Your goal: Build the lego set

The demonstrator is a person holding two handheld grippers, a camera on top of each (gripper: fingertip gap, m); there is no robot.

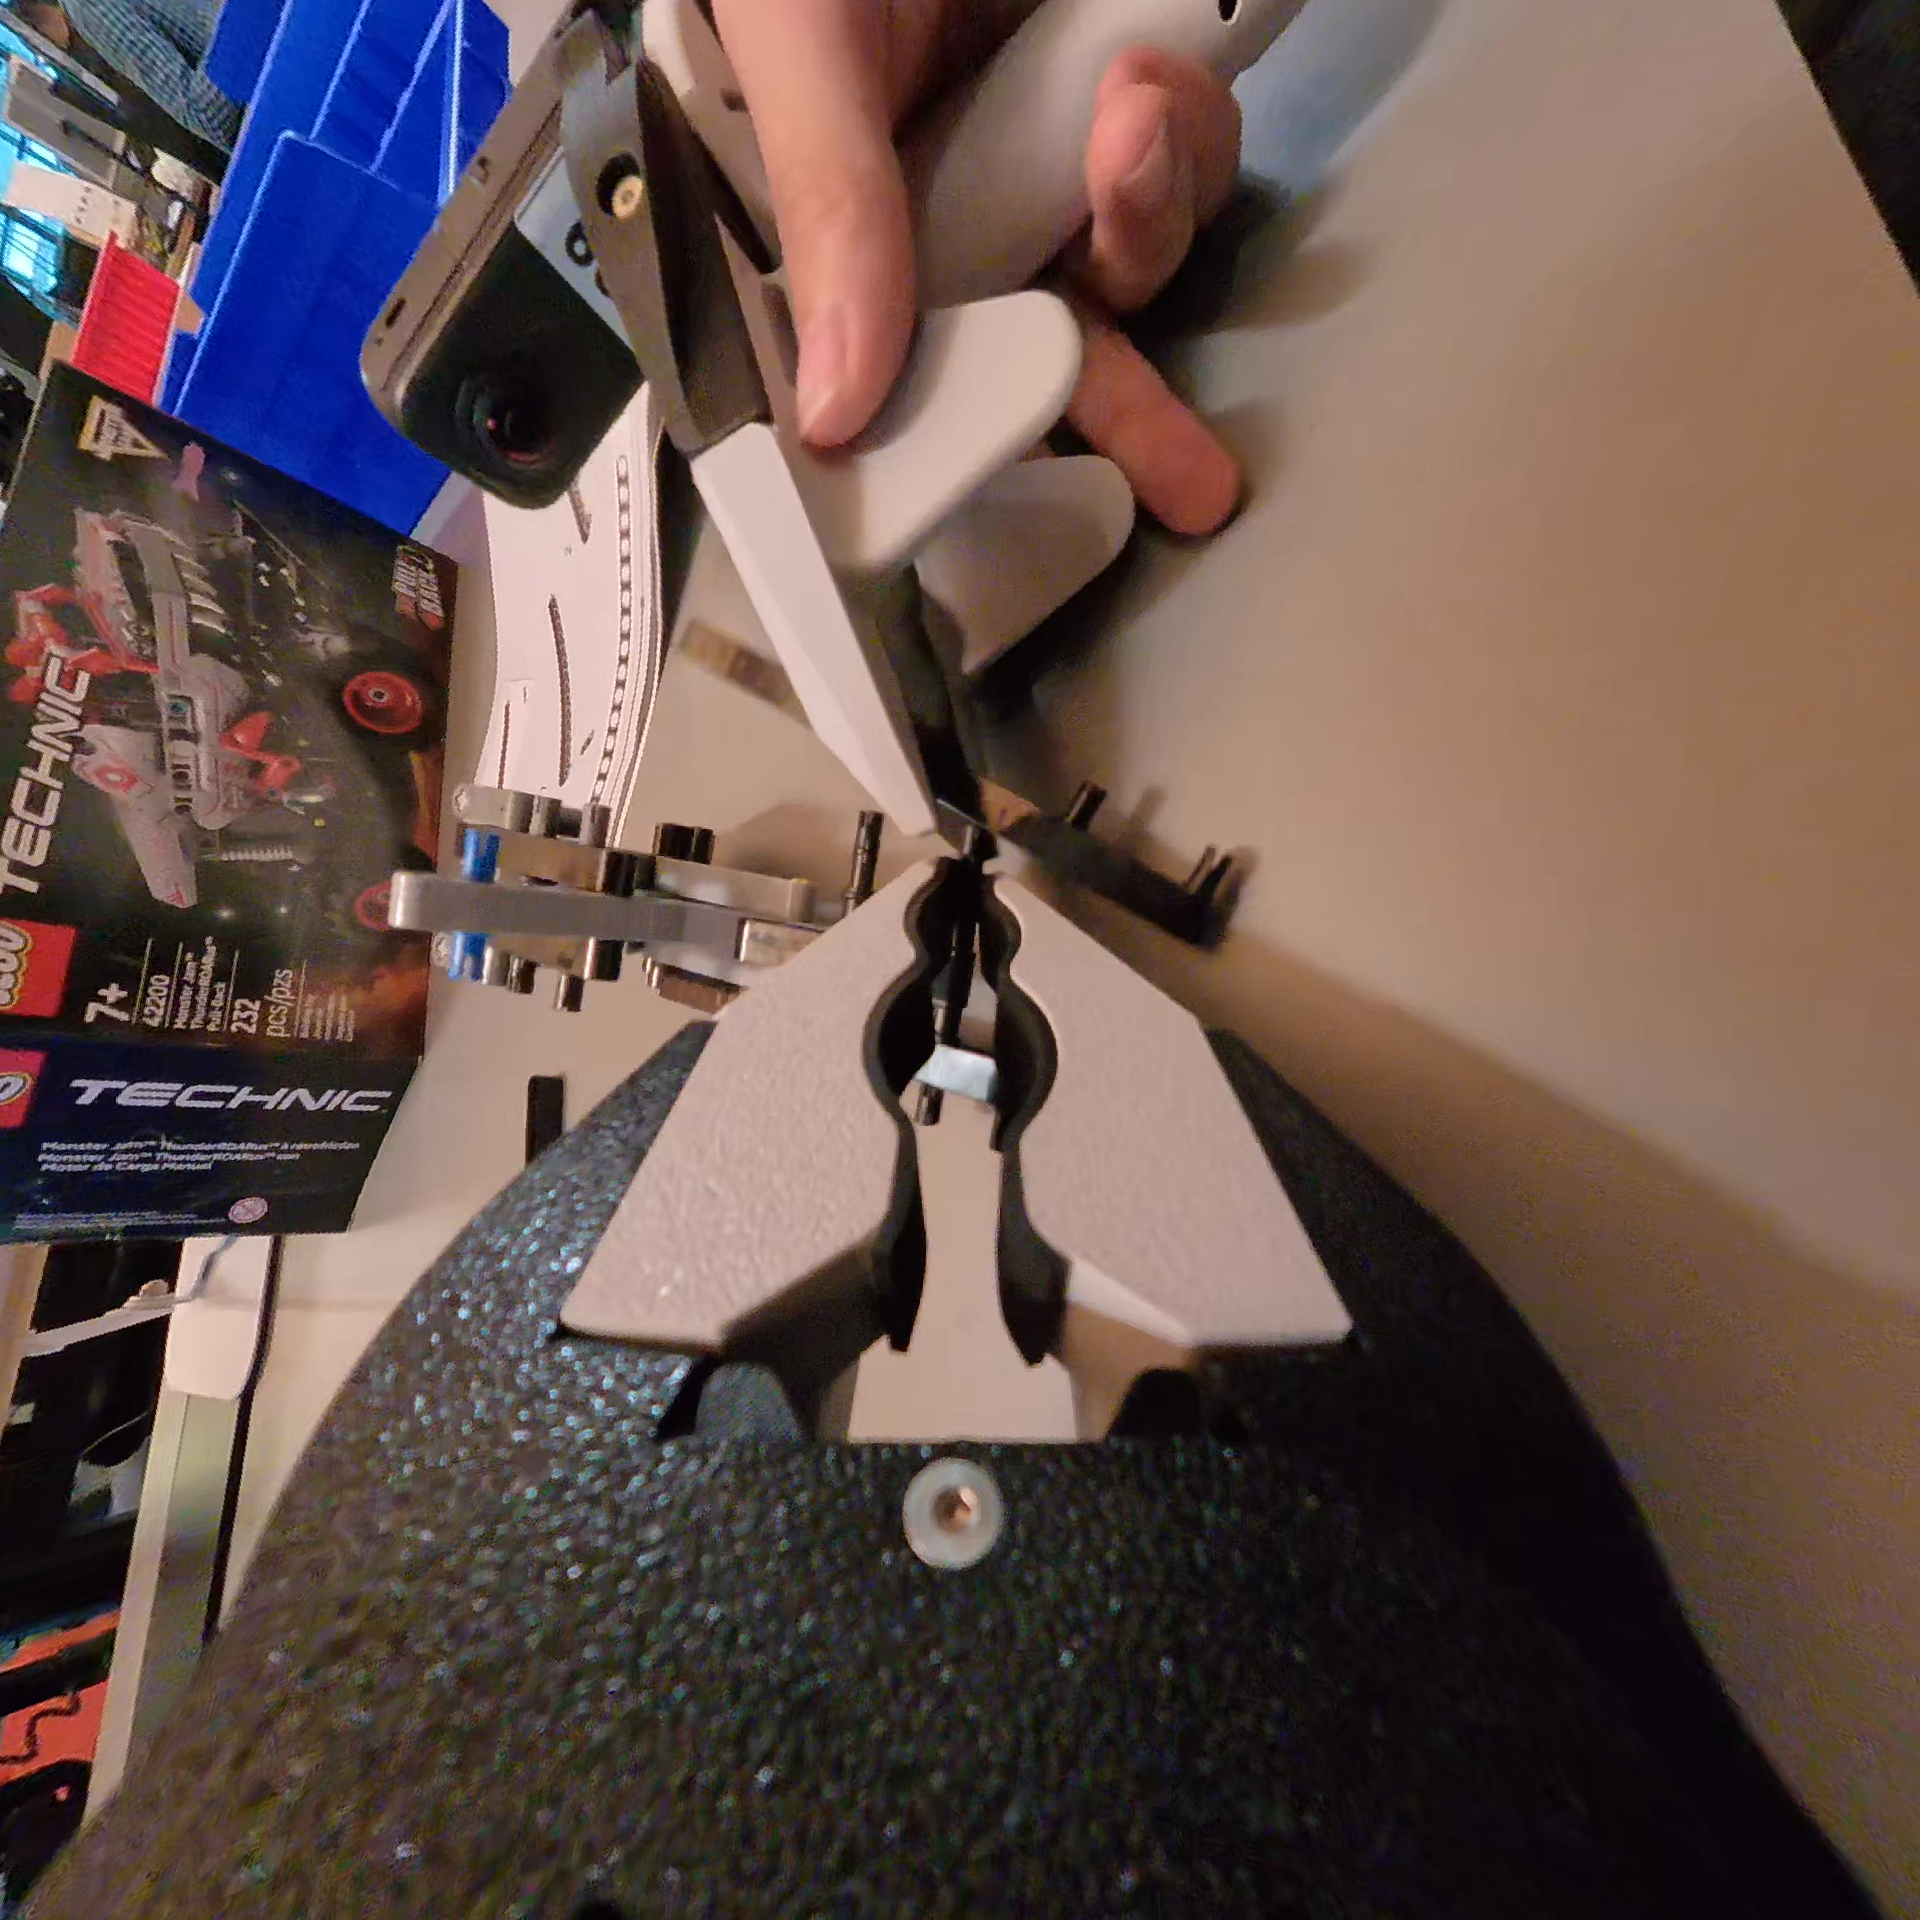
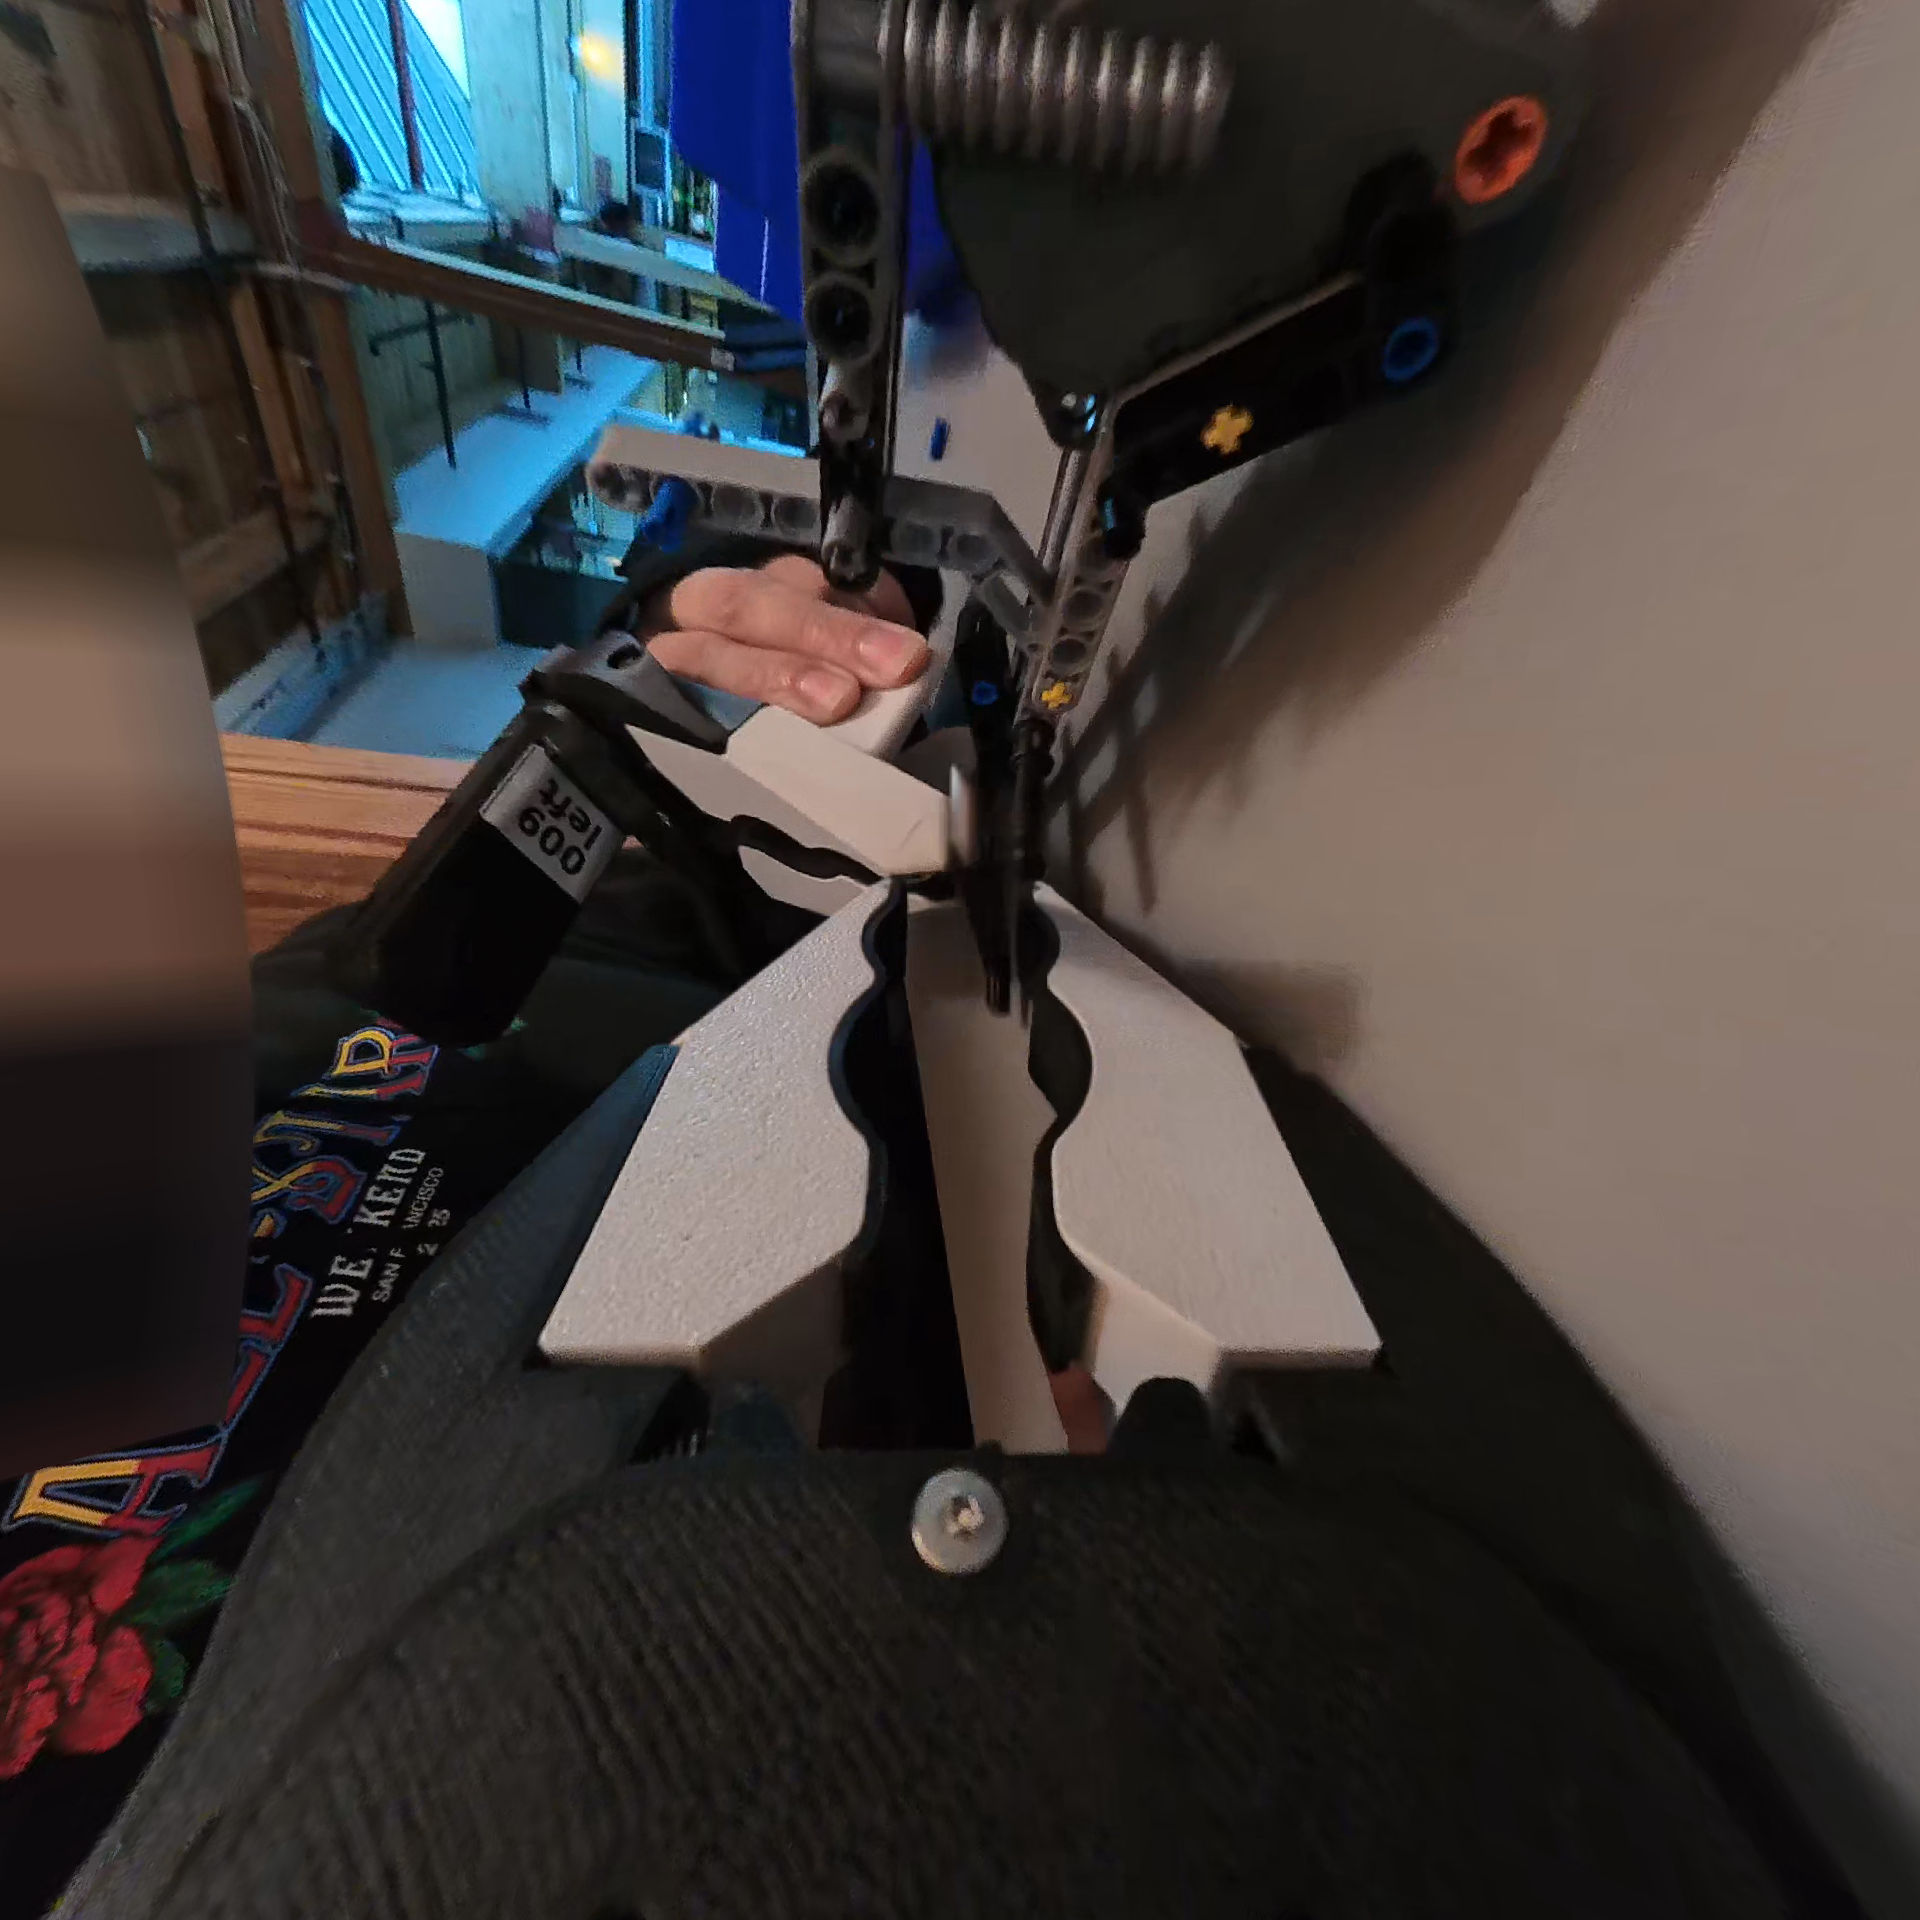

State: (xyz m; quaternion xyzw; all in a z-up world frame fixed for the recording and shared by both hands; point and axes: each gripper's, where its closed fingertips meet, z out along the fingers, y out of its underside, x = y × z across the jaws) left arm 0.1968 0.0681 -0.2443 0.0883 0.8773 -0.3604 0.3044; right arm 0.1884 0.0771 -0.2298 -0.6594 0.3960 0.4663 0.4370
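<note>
In the left wrist view my left gripper (image 1: 961, 883) is shut on a thin black axle (image 1: 956, 966) with a small grey piece (image 1: 958, 1075) behind it. My right gripper (image 1: 940, 821) comes down from above in a hand (image 1: 831, 208), tip to tip with the left. It grips a black beam with pins (image 1: 1101, 857). In the right wrist view my right gripper (image 2: 966, 904) holds that black beam (image 2: 992, 790), and the left gripper (image 2: 831, 800) touches it from the left. A grey beam assembly (image 1: 582, 894) lies to the left.
The set's box (image 1: 208, 779) and a sticker sheet (image 1: 592, 644) lie at the left on the beige table (image 1: 1507, 727). A larger dark build with a ribbed grey part (image 2: 1060, 94) and grey beams (image 2: 769, 509) stands just beyond the fingers. Blue bins (image 1: 343, 208) are behind.
</note>
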